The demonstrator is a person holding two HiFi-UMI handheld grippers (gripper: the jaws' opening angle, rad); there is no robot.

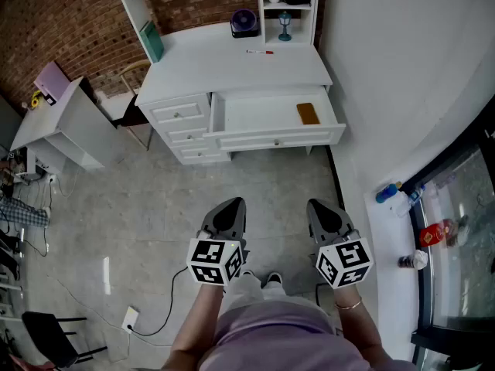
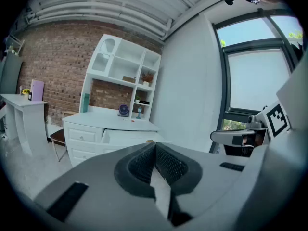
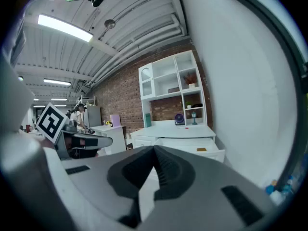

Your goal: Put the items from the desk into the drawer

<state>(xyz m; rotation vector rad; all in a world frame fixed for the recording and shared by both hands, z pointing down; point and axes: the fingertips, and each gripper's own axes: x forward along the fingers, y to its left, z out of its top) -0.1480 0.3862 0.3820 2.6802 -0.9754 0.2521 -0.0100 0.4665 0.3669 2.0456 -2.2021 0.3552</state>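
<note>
The white desk stands ahead against the brick wall, its wide drawer pulled open. A flat brown item lies in the drawer's right part. On the desktop are a red pen, a small purple fan and a green book; a blue lamp figure stands in the shelf. My left gripper and right gripper hover side by side over the floor, well short of the desk. Both are shut and hold nothing. The desk and the drawer show beyond the jaws.
A second white table with a pink box stands at left, a chair between it and the desk. A white wall and a sill with a blue bottle and red item run along the right. A cable and socket lie on the floor.
</note>
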